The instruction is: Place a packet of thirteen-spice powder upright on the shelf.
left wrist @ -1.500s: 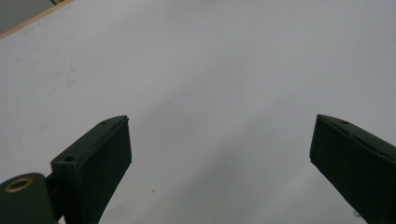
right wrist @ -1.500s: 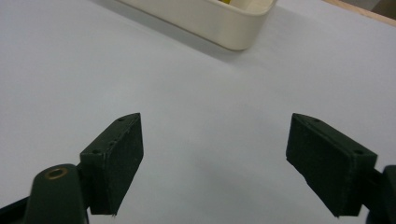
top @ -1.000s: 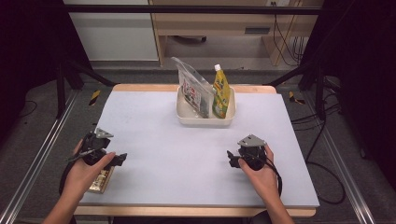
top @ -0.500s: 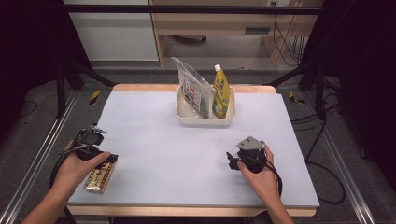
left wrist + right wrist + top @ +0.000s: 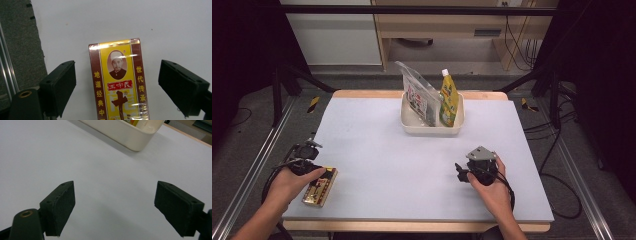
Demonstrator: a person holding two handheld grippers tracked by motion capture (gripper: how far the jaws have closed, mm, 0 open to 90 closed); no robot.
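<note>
Cream tub [image 5: 432, 129] — pouches — far off

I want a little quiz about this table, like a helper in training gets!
1. True or false: the yellow and brown box lies flat on the table.
2. What stands in the cream tub?
A. a clear packet and a yellow pouch
B. two cups
C. a banana
3. Fill in: the left hand-held gripper has its jaws on either side of the ____, not touching it.

Key:
1. True.
2. A.
3. Box. The jaws have just been closing, with gaps on both sides.
</note>
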